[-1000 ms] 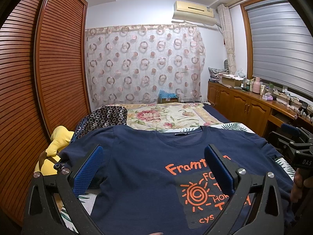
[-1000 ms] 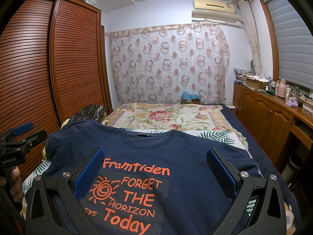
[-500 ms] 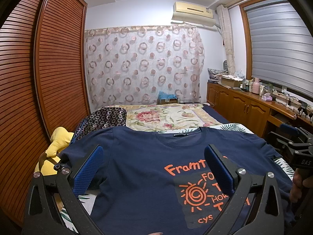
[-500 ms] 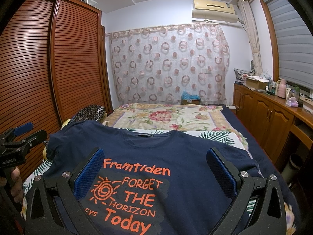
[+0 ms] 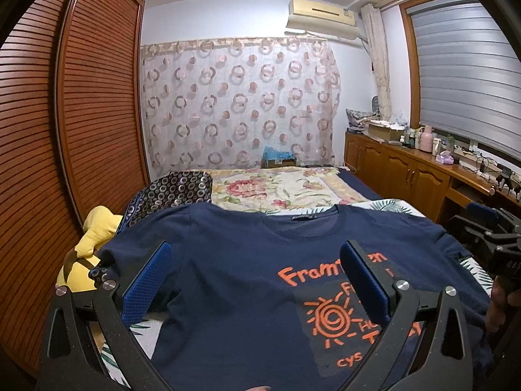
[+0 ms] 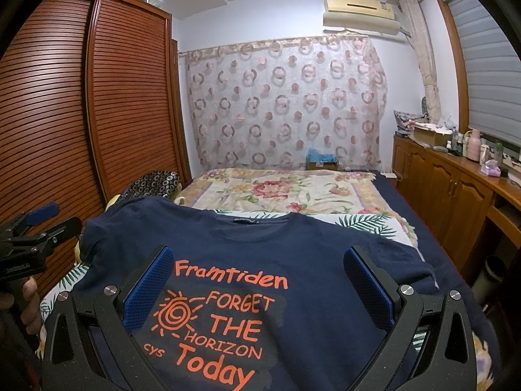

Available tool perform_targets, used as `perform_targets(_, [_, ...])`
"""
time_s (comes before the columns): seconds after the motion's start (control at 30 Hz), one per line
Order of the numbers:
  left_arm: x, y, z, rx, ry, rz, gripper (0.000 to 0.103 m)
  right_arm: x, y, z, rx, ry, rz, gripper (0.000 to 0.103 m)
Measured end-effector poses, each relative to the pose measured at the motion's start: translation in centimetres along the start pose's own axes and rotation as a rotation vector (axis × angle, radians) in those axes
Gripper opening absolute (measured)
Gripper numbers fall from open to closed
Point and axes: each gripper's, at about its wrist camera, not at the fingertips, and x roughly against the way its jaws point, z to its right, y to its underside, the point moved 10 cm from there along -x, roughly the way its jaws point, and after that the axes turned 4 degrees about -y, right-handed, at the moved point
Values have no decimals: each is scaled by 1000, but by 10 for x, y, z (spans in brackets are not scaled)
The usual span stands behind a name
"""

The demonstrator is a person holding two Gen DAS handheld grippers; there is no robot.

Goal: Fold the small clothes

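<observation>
Left gripper (image 5: pixel 255 280) gapes wide and empty above the navy cotton T-shirt with orange lettering (image 5: pixel 234 280), which lies flat, print up, on the bed with the leaf-patterned sheet (image 6: pixel 374 224). Right gripper (image 6: pixel 257 285) hangs equally wide, holding nothing. Risk, as I judge it: pinching sheet together with shirt, or uneven grabs skewing the fold

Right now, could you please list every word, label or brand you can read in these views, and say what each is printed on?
"Framtiden": orange print on the chest of the navy T-shirt.
"FORGET THE HORIZON Today": orange print beside the sun drawing.
"cys": small orange print below the sun.
Neck label of the T-shirt: too small to read.
White lettering on the left gripper body, seen from the right wrist: blurred.
Air conditioner badge and bottles on the wooden counter: unreadable.
</observation>
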Motion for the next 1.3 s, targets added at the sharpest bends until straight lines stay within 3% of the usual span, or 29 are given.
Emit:
perform_targets(0.4, [-30,24,-58,31,-53,-94,103,-10,1,-8,39,-56,-43,103])
perform_targets(0.6, [-30,30,-75,41,-61,-103,103,-20,-1,-11,66,-94,-76,103])
perform_targets(1.0, [-59,46,-154,123,-87,-166,98,-59,-6,-12,121,-205,-178,103])
perform_targets(1.03, [-60,47,-159,129,-91,-167,92,-63,-8,-12,121,-215,-184,103])
perform_targets(1.07, [-64,49,-168,144,-89,-173,78,-66,-9,-12,121,-223,-189,103])
perform_targets(1.3, [-91,66,-184,172,-74,-253,58,-82,-9,-15,142,-262,-223,103])
